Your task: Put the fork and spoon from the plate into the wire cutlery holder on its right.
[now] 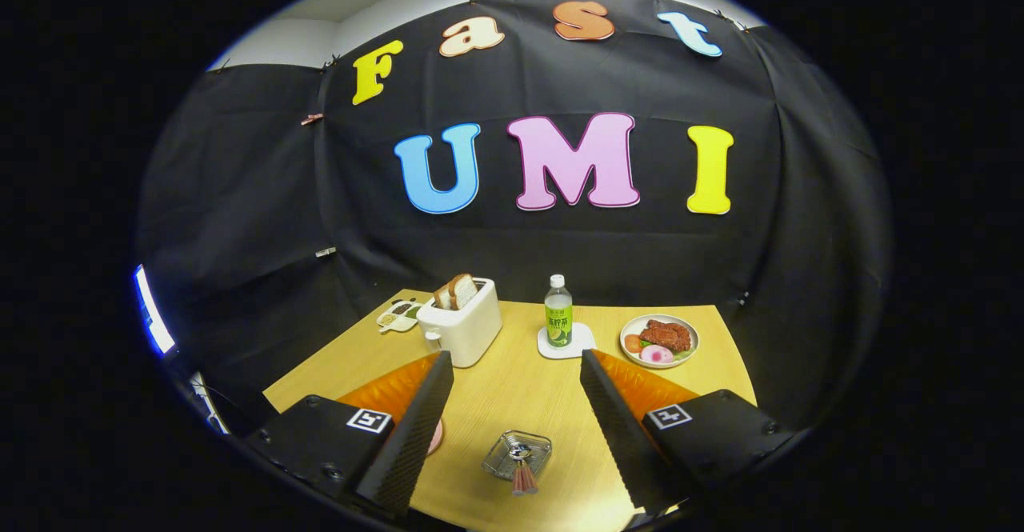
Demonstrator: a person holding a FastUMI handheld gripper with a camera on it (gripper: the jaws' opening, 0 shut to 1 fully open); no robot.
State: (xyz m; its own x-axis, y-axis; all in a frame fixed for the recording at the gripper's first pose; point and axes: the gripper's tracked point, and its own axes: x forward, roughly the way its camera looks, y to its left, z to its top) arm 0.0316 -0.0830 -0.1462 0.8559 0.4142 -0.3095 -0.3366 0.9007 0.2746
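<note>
My gripper [516, 356] is open high above the wooden table [512, 392], its fingers wide apart with nothing between them. Below and between the fingers stands the wire cutlery holder [517, 454]. Cutlery with reddish handles [524, 480] and a shiny metal head sits in it. Left of the holder, a sliver of a pink plate [436, 436] peeks out from behind the left finger; whatever lies on it is hidden.
Beyond the fingers stand a white toaster [462, 324] with bread slices, a green-labelled bottle [558, 316] on a white coaster, and a plate of food [660, 340] at the far right. A small tray [396, 316] lies behind the toaster.
</note>
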